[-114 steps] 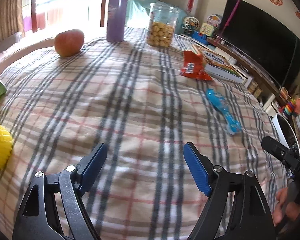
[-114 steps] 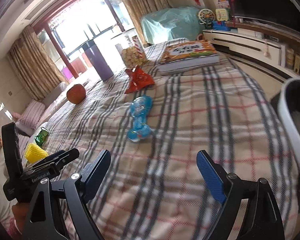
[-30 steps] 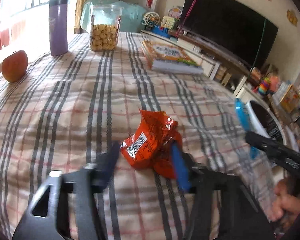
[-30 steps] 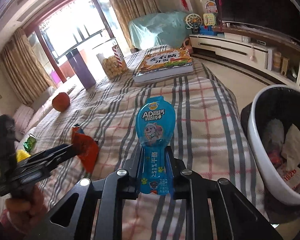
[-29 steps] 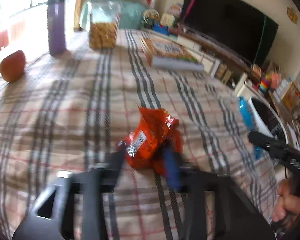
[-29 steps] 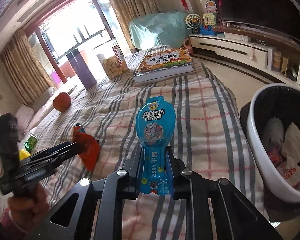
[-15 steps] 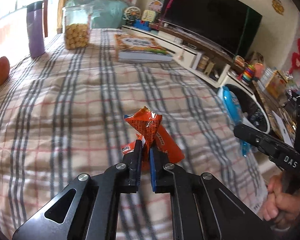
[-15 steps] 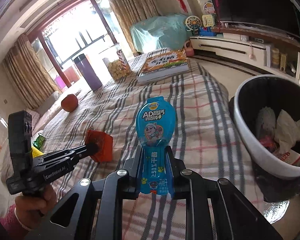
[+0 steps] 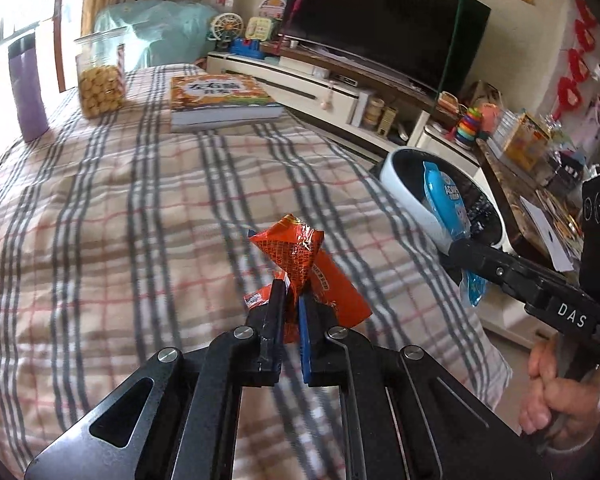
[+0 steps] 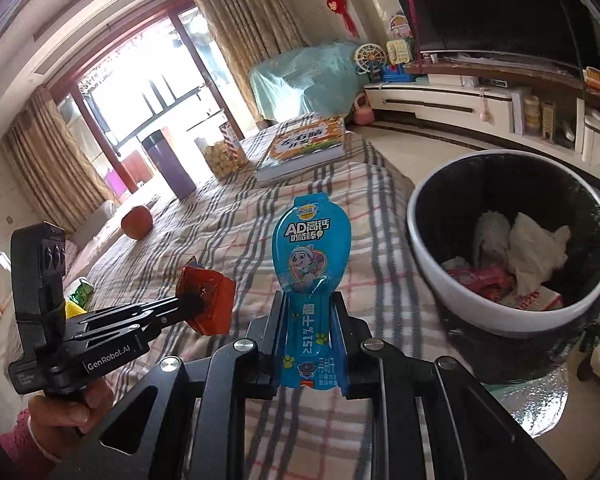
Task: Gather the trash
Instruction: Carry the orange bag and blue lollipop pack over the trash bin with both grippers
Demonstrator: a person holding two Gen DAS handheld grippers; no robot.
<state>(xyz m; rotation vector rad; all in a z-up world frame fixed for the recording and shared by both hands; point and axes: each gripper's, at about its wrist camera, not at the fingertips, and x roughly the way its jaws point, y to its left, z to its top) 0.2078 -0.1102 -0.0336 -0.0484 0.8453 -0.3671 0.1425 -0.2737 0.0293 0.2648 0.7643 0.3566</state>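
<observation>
My left gripper is shut on a crumpled orange snack wrapper, held up off the plaid tablecloth. The same gripper and wrapper show at the left of the right wrist view. My right gripper is shut on a blue cheese-stick wrapper that stands upright between its fingers; the blue wrapper appears in the left wrist view in front of the bin. A white trash bin with a black liner, holding tissues and packets, stands off the table's right edge, also seen as the bin.
At the far end of the table lie a thick book, a jar of snack balls, a purple flask and an apple. A green packet sits at the left. A TV unit lines the wall.
The left gripper closed on the orange wrapper and lifted it off the cloth. Both grippers have carried their wrappers to the right, nearer the bin.
</observation>
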